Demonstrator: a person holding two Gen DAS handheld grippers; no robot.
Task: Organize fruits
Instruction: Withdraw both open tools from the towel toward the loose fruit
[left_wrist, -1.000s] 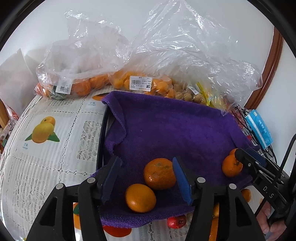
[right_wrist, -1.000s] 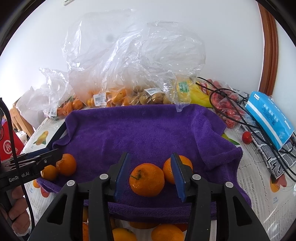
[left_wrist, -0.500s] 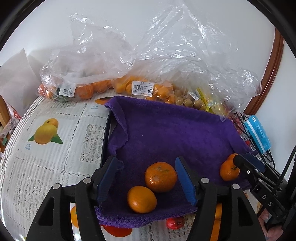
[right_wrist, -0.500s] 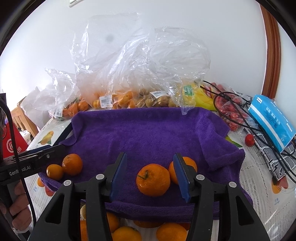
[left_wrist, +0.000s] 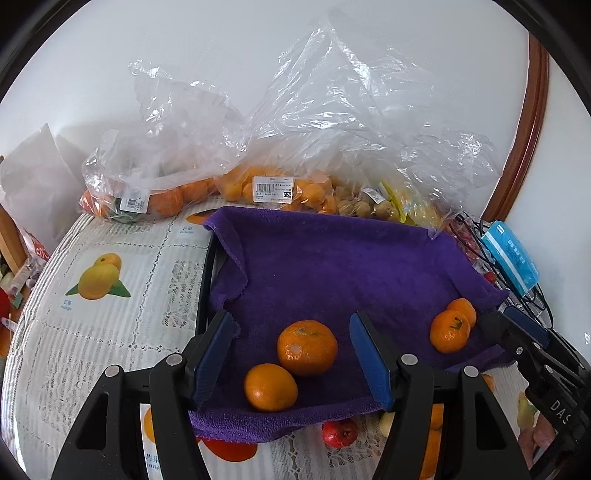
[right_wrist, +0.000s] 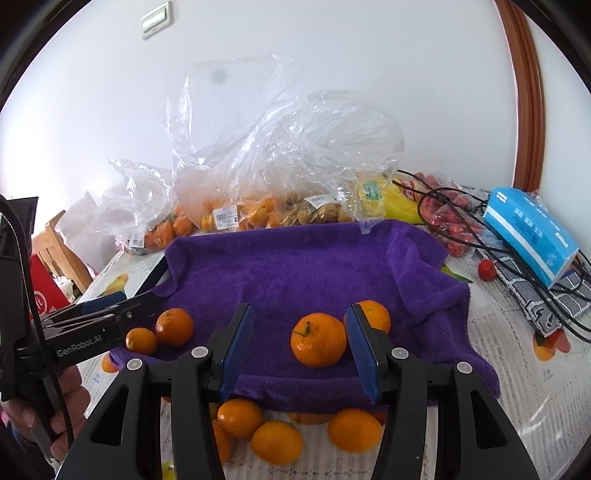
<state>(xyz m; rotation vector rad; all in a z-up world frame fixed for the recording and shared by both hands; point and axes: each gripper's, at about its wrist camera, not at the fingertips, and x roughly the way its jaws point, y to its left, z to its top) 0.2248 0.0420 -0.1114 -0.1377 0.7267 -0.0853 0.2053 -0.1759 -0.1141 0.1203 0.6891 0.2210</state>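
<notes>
Though four oranges already lie on the purple towel (right_wrist: 295, 266), two near each front corner, more oranges (right_wrist: 277, 439) wait on the counter (left_wrist: 110, 332) below its front edge, so the sorting looks barely begun. The left gripper (left_wrist: 293, 349) and right gripper (right_wrist: 299, 341) both hover with jaws spread, pinching nothing; the towel's middle and back stay bare, while plastic bags (right_wrist: 258, 177) crowd the far edge.

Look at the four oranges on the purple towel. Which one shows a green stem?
The orange between the right gripper's fingers: a green stem sits on top. The orange behind it and the pair by the left gripper show none on the purple towel.
</notes>
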